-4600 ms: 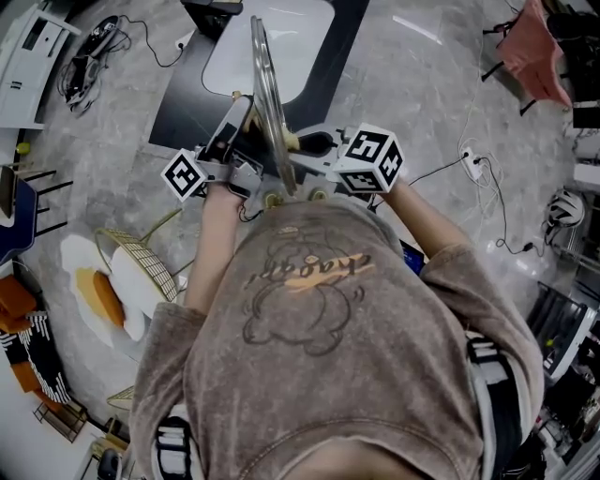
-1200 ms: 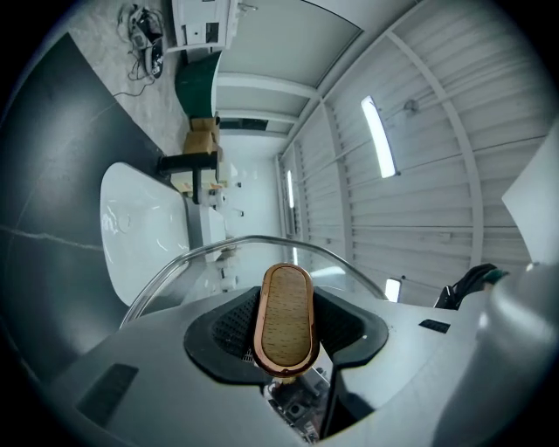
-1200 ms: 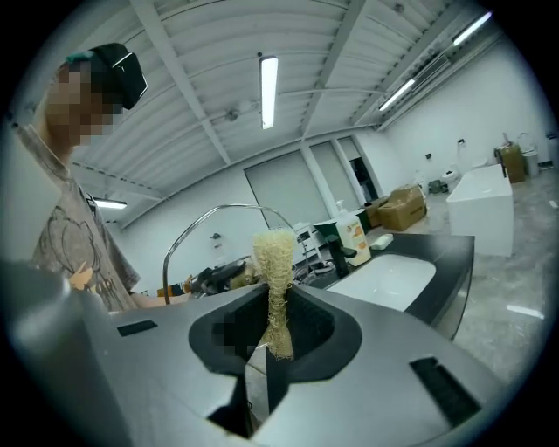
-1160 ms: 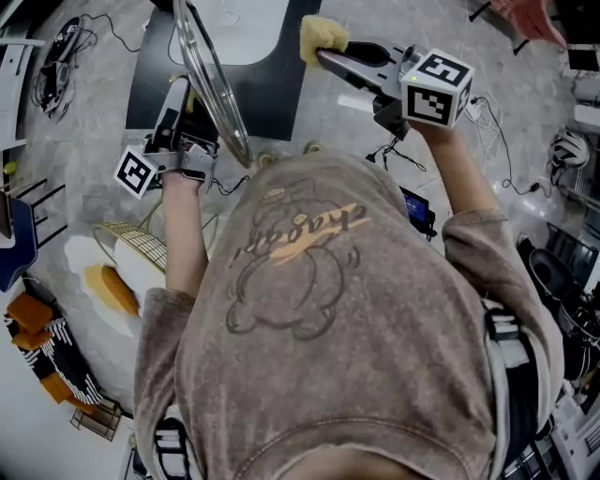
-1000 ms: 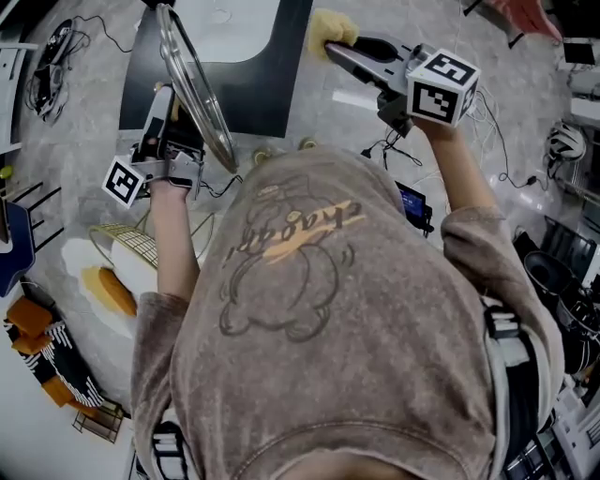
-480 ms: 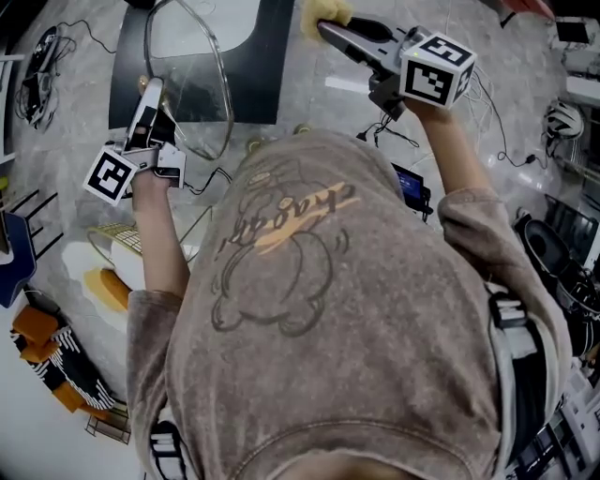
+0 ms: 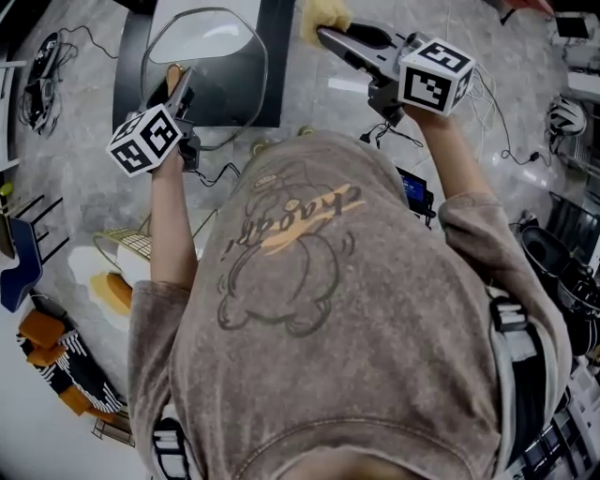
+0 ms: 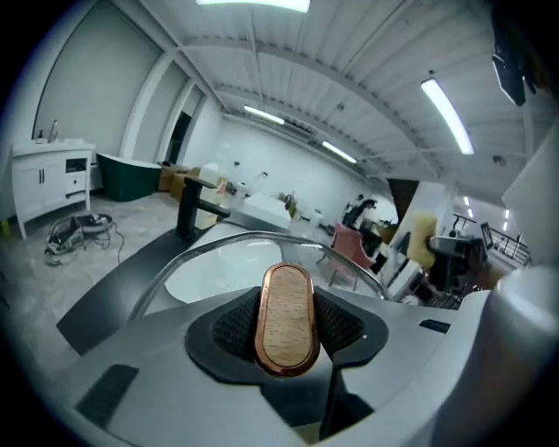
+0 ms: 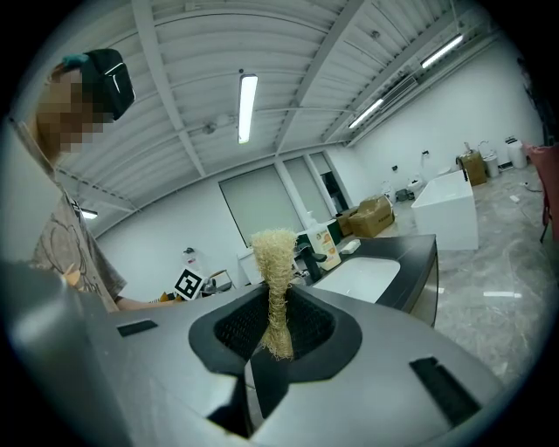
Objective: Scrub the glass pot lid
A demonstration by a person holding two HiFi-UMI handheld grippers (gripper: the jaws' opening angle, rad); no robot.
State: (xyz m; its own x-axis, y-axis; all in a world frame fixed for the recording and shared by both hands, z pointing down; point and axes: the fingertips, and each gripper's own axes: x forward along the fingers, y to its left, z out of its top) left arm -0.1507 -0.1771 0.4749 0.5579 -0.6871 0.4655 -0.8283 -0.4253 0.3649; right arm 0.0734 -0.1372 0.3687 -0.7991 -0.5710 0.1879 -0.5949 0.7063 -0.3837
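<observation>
Lowered flat, glass lid (image 7: 204, 75) above sink counter (image 7: 277, 70); loofah (image 7: 323, 15) well apart

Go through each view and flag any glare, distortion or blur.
Head view: dim and washed out, yet sharp; the lid is see-through, only its rim plain. Left gripper view: strong fisheye bend, dark corners, ceiling lights blown out, handle crisp. Right gripper view: same bend and dark corners; scrubber sharp.

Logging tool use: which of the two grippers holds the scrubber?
The right gripper: its jaws are shut on the yellow fibrous scrubber. The left gripper instead clamps the wooden handle of the glass lid.
</observation>
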